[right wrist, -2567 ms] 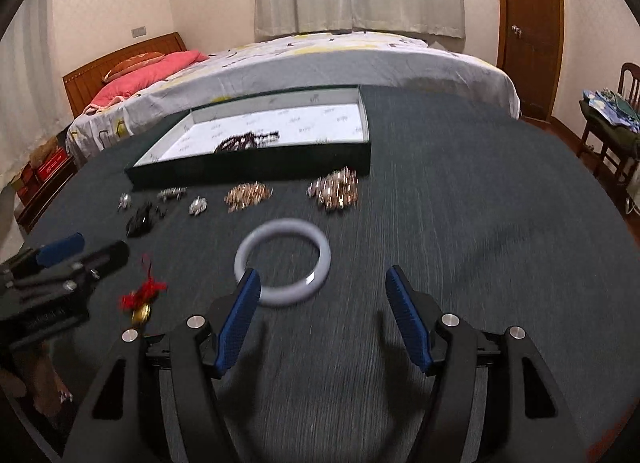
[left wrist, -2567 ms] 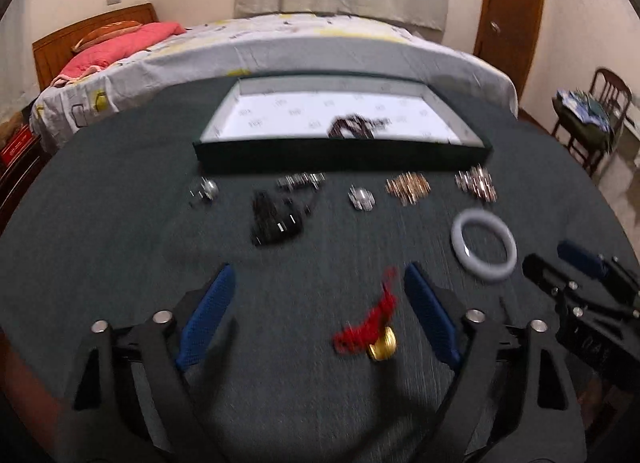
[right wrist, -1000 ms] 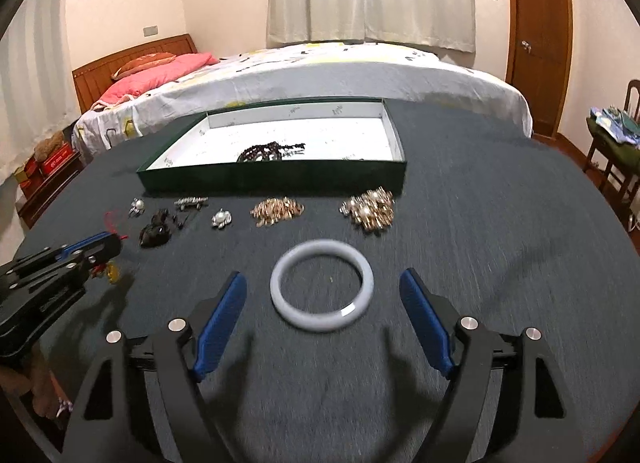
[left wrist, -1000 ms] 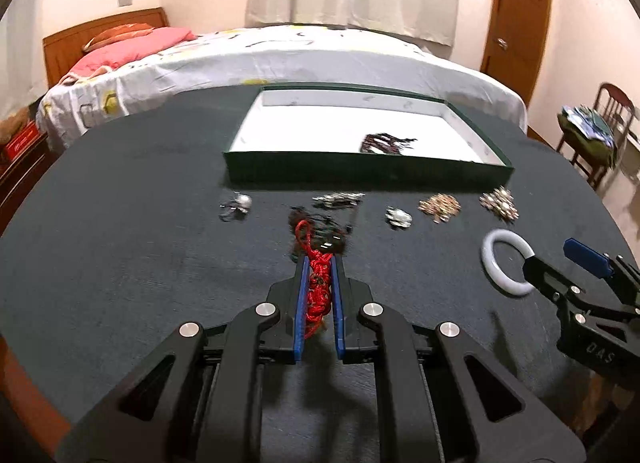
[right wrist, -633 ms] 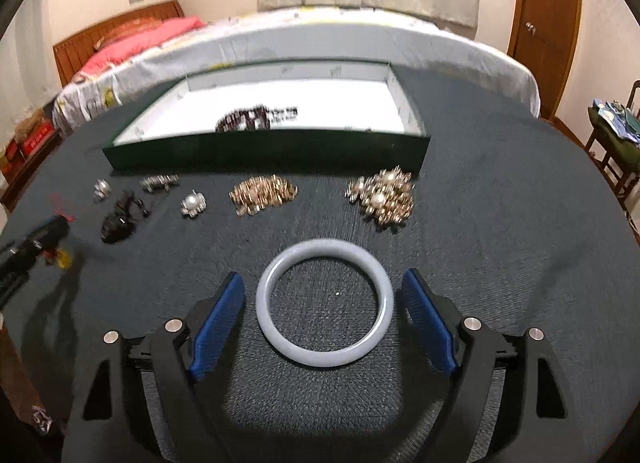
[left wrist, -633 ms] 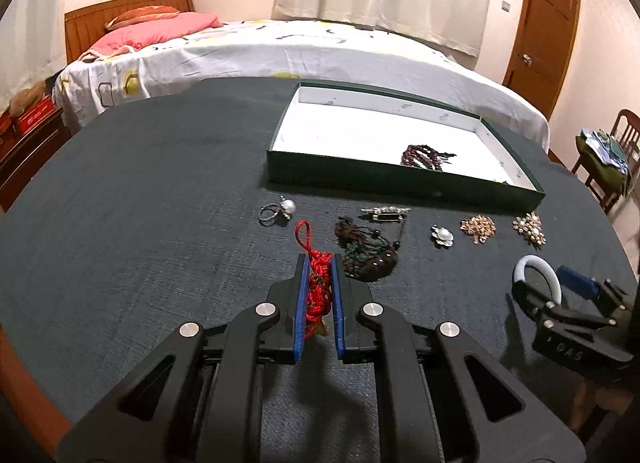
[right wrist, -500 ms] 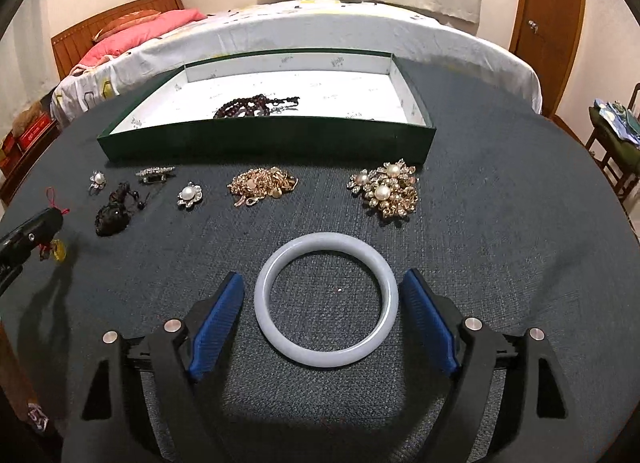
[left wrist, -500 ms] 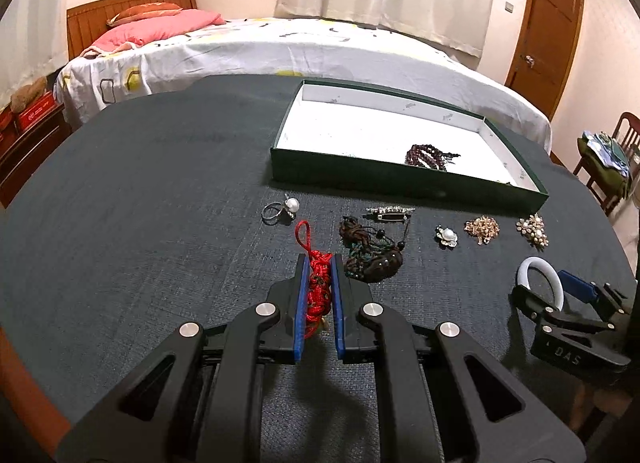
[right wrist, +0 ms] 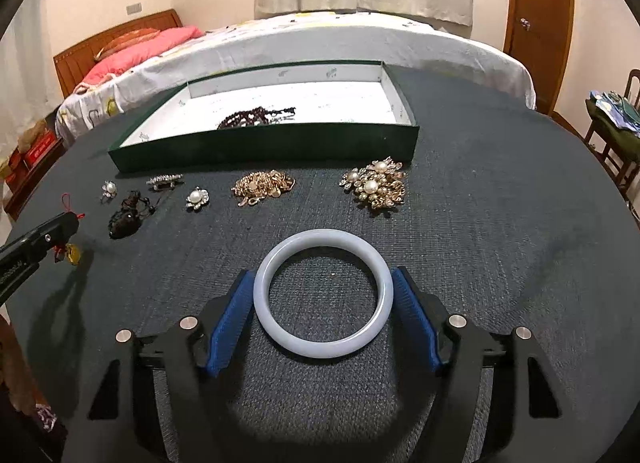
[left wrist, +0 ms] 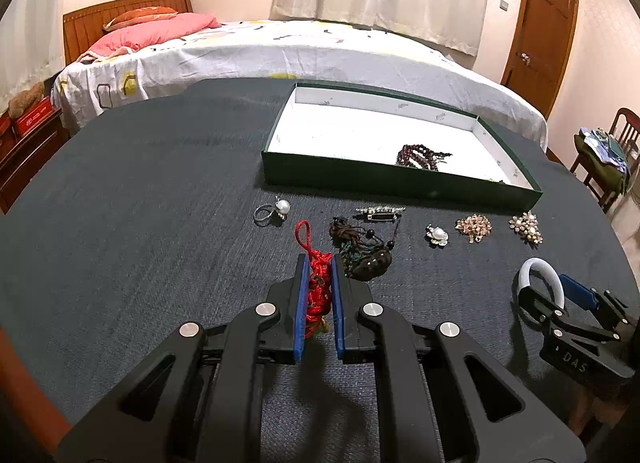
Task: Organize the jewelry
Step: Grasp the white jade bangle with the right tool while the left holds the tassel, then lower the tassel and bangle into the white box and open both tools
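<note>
My left gripper (left wrist: 319, 263) is shut on a red knotted charm (left wrist: 318, 291) and holds it above the dark table; its gold bead hangs below in the right wrist view (right wrist: 73, 254). My right gripper (right wrist: 323, 277) has closed in on a pale white bangle (right wrist: 323, 297), its blue pads touching both sides; the bangle also shows in the left wrist view (left wrist: 540, 277). A green box with white lining (left wrist: 400, 179) lies beyond and holds a dark bead bracelet (left wrist: 420, 155).
On the table before the box lie a pearl ring (left wrist: 272, 211), a dark cord pendant (left wrist: 360, 251), a bar brooch (left wrist: 380, 215), a pearl flower (right wrist: 196, 197), a gold chain pile (right wrist: 262, 183) and a pearl brooch (right wrist: 374, 185). A bed stands behind.
My left gripper closed on the red charm, lifted it and moved left. My right gripper moved down around the bangle and its pads closed in from wide open to touch it.
</note>
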A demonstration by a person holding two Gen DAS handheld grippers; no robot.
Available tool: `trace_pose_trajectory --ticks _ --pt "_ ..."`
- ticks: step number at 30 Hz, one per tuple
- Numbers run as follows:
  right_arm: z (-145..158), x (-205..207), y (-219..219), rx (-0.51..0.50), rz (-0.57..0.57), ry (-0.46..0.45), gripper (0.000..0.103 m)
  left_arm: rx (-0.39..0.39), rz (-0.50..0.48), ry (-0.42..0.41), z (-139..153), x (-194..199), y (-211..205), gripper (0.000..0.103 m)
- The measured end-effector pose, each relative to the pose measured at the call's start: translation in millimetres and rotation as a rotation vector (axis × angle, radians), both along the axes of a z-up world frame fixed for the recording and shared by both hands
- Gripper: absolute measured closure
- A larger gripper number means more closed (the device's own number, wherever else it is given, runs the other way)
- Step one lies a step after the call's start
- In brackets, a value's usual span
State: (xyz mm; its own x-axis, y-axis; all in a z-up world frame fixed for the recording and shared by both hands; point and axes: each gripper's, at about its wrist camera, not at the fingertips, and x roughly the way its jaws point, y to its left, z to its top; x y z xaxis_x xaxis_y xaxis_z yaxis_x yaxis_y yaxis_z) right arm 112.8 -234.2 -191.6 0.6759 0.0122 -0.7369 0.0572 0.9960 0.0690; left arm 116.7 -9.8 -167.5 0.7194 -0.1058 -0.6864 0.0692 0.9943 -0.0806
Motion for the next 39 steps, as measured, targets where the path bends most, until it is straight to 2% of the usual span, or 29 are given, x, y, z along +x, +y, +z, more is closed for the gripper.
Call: trace_pose_trajectory --ticks 13,23,31,39 --pt "57 2 -3 0.034 0.014 -0.145 0.035 -0.022 -0.014 -0.06 34 4 -3 0.092" --pt "87 35 2 0.025 0.044 -0.23 0.035 -0.031 -0.048 -0.158 74 42 -20 0.092" --pt "91 85 -1 0.008 0.048 -0.249 0.035 -0.016 -0.082 -0.161 81 103 -41 0.092" --pt "82 159 -16 0.006 0.033 -0.235 0.035 -0.005 -0.095 -0.111 67 180 -62 0.092"
